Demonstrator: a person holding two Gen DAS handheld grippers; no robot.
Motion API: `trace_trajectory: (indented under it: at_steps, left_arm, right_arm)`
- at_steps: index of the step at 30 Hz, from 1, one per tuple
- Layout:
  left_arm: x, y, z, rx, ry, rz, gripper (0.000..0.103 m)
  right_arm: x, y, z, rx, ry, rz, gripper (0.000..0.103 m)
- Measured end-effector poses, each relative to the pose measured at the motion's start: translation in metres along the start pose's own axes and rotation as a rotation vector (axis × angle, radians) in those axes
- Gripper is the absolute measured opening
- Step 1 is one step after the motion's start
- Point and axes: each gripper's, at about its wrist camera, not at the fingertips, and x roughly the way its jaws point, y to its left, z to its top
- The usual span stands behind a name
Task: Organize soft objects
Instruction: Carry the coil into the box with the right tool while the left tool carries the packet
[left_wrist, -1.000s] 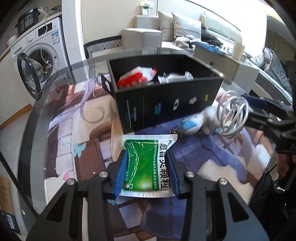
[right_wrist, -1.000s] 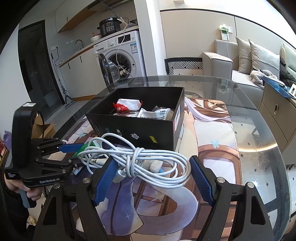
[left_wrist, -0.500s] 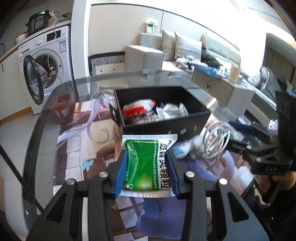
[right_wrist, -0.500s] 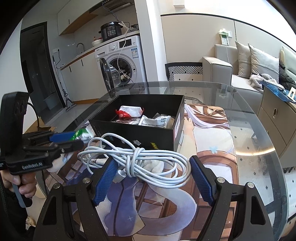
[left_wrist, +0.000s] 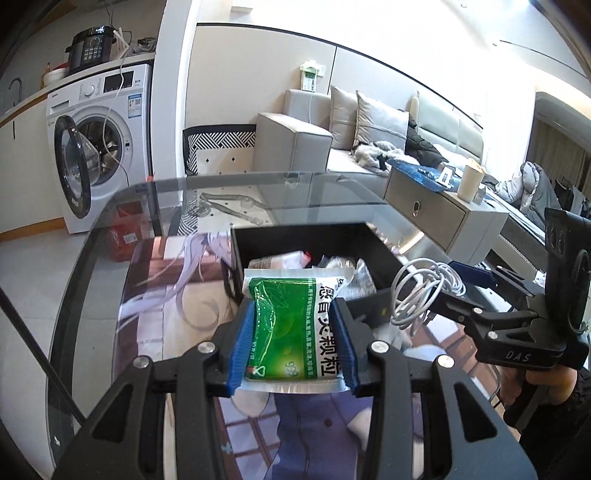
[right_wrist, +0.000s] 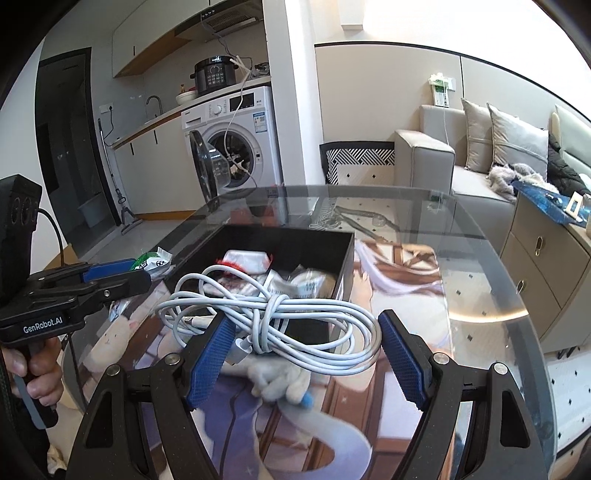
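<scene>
We note the green packet (left_wrist: 291, 328) covers the near wall of the black box (left_wrist: 295, 236) and part of its contents. Packets inside the box (right_wrist: 303, 280) blur; we cannot read their print. The coiled white cable (right_wrist: 273, 314) hides the box's near wall, and a pale soft toy (right_wrist: 280, 380) under it stays smeared. Both tool handles run off the frame's bottom edge.

The box (right_wrist: 258, 258) stood on the table (right_wrist: 480, 288) at frame centre, packets (right_wrist: 246, 261) inside. The cable bundle (right_wrist: 280, 321) hung before it; the pouch (right_wrist: 153, 263) lay left; a washing machine (right_wrist: 236, 140) stood behind.
</scene>
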Motion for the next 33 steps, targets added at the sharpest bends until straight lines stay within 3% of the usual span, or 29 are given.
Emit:
trace_trajectory:
  at_steps: [11, 27, 33]
  left_arm:
    - [0.031, -0.003, 0.028, -0.029, -0.009, -0.001, 0.04]
    - [0.062, 0.004, 0.036, -0.054, 0.048, 0.014, 0.04]
    - [0.068, 0.003, 0.04, -0.064, 0.049, 0.015, 0.04]
  right_arm:
    - [0.026, 0.009, 0.03, -0.066, -0.021, -0.109, 0.08]
    - [0.057, 0.013, 0.034, -0.143, 0.031, -0.121, 0.08]
    - [0.066, 0.02, 0.035, -0.208, 0.04, -0.166, 0.08]
